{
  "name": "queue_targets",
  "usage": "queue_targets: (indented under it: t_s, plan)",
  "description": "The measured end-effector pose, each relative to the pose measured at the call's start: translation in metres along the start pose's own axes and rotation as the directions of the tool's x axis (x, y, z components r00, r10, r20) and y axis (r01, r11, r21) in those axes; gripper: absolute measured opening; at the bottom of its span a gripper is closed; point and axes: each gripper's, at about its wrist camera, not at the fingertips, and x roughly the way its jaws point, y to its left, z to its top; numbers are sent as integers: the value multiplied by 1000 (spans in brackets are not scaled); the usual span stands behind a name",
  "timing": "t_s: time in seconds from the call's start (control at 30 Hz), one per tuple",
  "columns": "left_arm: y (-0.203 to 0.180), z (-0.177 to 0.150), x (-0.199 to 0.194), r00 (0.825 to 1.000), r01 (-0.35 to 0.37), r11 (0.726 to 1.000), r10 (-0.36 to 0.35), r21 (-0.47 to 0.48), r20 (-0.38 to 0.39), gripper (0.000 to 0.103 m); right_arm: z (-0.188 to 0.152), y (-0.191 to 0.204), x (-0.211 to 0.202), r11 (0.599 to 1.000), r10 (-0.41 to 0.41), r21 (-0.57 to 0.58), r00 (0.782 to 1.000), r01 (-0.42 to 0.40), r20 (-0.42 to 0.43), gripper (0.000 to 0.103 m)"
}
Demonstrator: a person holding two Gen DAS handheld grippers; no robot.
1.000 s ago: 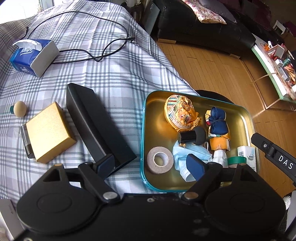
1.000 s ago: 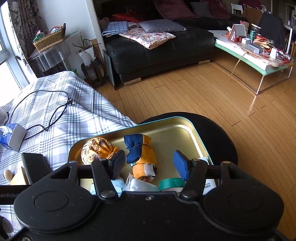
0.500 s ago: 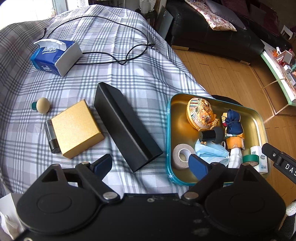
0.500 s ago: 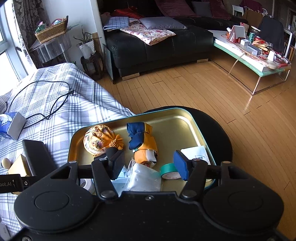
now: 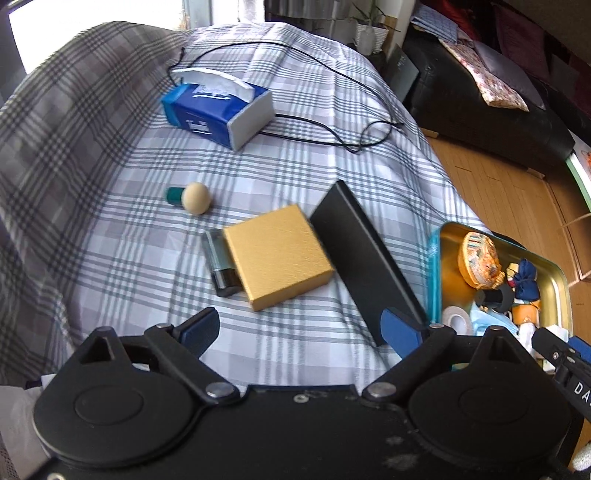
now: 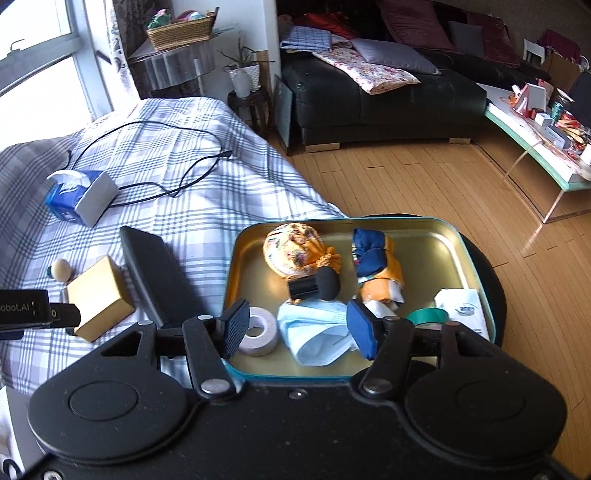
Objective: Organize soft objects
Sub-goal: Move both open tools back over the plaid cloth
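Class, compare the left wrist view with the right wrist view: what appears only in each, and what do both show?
Only the left wrist view: the small silver-and-black device tucked beside the gold box.

Only the right wrist view: the wicker basket, the green tape roll and white packet in the tin.

Both: tissue box, gold box, long black case, tin, blue face mask, black cable.
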Motion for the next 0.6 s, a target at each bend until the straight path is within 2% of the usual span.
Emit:
queue_targets:
  t_s: [0.27, 0.47, 0.6]
  plan:
    - [75, 5, -28, 988, -114, 986, 125, -124, 86, 99, -10, 70, -10, 985, 90, -146, 996, -92, -20, 57]
    - [129, 5, -47, 965, -195, 954, 228, -226, 128, 102, -15, 119, -11, 957, 149, -244, 988, -155, -43, 57]
    - [156, 4, -47, 954, -230, 931, 274, -284, 126, 102, -19, 150, -9, 932, 179, -309, 982, -188, -58, 57]
